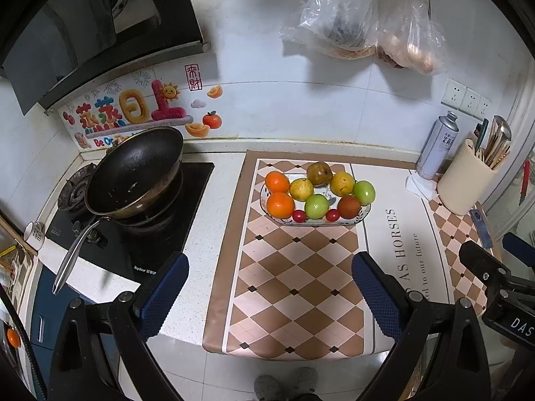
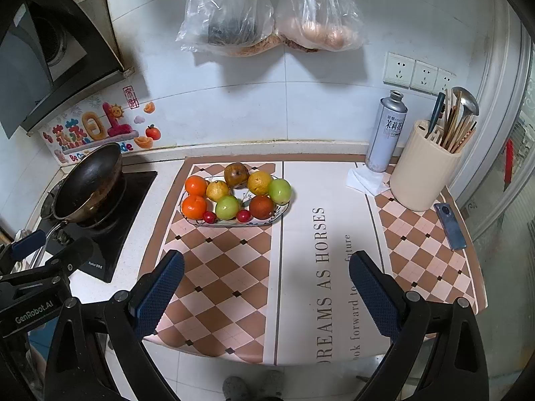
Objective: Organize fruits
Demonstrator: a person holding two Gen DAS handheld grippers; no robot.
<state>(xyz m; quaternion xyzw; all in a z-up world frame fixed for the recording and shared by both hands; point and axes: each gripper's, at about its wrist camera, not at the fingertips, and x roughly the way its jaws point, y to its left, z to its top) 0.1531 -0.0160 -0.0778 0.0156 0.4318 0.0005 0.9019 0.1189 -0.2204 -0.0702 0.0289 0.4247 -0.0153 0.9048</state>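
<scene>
An oval patterned plate (image 1: 362,216) (image 2: 284,208) sits on the checkered mat at the back of the counter. It holds two oranges (image 1: 280,205) (image 2: 194,207), two yellow fruits (image 1: 301,189) (image 2: 217,190), two green apples (image 1: 316,206) (image 2: 227,207), a brown pear (image 1: 319,173) (image 2: 236,175), a dark red fruit (image 1: 349,206) (image 2: 261,207) and two small red cherry tomatoes (image 1: 299,216) (image 2: 209,217). My left gripper (image 1: 271,287) is open and empty, well in front of the plate. My right gripper (image 2: 267,287) is open and empty, in front and right of the plate.
A black wok (image 1: 133,173) (image 2: 90,180) sits on the stove at left. A spray can (image 2: 386,130), a cream utensil holder (image 2: 423,173) and a phone (image 2: 449,225) stand at right. Plastic bags (image 2: 267,13) hang on the wall. The counter edge is near me.
</scene>
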